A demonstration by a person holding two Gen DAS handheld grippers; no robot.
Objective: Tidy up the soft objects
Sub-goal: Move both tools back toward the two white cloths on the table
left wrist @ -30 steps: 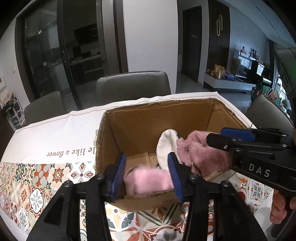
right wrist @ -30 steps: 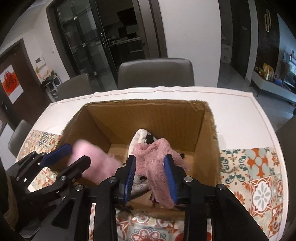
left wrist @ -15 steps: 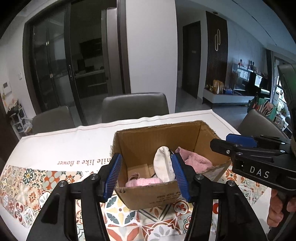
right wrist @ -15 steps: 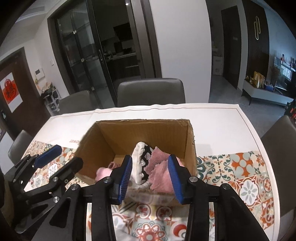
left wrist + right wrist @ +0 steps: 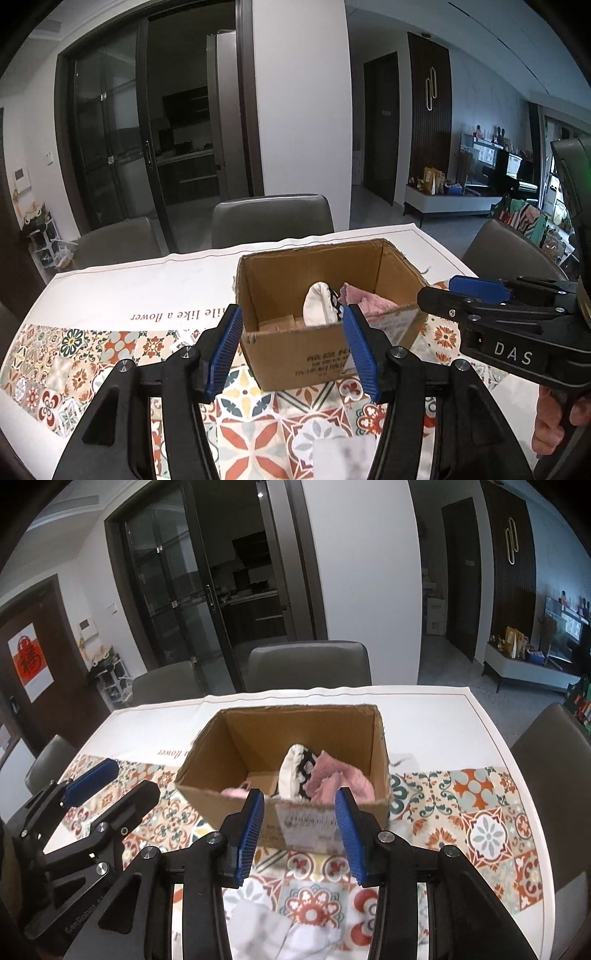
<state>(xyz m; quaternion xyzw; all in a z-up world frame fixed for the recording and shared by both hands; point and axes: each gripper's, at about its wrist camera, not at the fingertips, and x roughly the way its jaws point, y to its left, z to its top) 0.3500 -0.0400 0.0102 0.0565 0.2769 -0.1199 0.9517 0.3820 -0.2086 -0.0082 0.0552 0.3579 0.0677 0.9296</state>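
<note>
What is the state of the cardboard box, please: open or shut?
Open. The cardboard box has no top, so the pink fuzzy item and white item show inside.

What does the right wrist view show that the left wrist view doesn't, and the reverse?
Only the right wrist view shows the light pink piece by the near-left wall and the white cloth on the table below the right gripper. Only the left wrist view shows "like a flower" printed on the tablecloth, plus the hand. Both show the cardboard box holding a white sock and a pink fluffy cloth, and the open left gripper.
</note>
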